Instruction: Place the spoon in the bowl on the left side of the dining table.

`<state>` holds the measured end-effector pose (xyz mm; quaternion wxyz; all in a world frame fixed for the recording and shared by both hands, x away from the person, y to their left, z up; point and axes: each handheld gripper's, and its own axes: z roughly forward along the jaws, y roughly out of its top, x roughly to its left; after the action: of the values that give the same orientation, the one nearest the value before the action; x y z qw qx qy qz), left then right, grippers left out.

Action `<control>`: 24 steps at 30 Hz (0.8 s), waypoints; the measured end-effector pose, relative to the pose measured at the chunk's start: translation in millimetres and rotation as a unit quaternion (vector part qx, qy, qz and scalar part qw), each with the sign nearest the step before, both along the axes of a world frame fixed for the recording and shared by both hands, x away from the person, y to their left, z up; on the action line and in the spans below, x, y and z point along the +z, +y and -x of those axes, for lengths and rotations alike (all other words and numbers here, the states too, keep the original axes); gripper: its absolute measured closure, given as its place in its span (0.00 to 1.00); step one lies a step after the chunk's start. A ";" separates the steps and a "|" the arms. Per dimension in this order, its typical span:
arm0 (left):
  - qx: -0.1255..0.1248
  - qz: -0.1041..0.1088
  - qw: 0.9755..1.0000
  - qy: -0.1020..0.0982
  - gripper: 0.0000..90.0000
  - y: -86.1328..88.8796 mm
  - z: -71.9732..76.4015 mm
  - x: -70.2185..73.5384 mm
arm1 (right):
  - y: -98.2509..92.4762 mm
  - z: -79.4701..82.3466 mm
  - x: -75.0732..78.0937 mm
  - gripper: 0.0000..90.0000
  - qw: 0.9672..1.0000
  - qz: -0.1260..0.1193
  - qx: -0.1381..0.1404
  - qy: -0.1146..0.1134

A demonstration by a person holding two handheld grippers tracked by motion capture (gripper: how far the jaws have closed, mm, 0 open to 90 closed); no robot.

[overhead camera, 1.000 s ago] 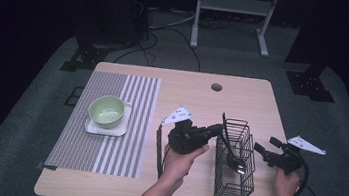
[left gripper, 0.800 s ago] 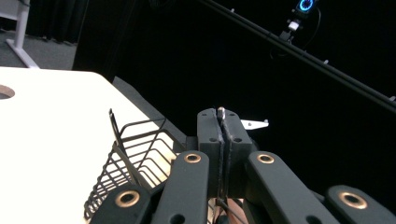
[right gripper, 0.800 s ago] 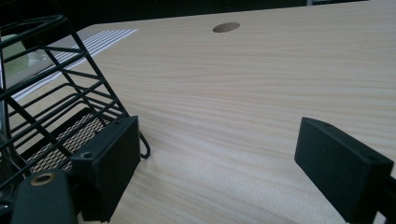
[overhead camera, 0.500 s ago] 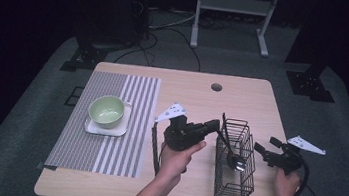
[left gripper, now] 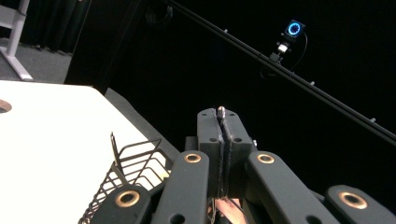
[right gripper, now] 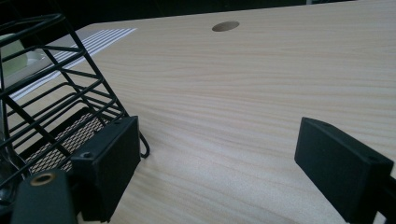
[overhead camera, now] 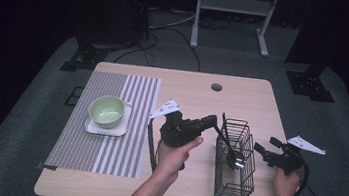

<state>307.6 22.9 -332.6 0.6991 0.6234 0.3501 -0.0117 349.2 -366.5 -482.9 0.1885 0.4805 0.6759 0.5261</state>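
On the left, a pale green bowl [overhead camera: 106, 110] sits on a white square plate [overhead camera: 106, 129] on the striped mat [overhead camera: 107, 135]. My left gripper [overhead camera: 208, 121] pinches a dark spoon's handle [left gripper: 221, 112] — bowl end inside the black wire basket [overhead camera: 235, 158]. My right gripper [overhead camera: 260, 149] gapes wide, empty — beside the basket.

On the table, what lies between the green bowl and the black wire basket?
In the high view, the left tongs and the hand holding them lie between the green bowl and the wire basket, over bare wood and the striped placemat's edge.
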 end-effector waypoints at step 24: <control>0.017 0.029 0.999 -0.006 0.99 23.6 -2.3 15.9 | 0.7 -0.4 0.1 0.15 1.000 0.003 0.000 0.003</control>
<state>310.0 46.5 -316.7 0.7194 0.5967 0.3556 -0.0063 349.6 -365.8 -482.9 0.1882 0.4815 0.6779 0.5226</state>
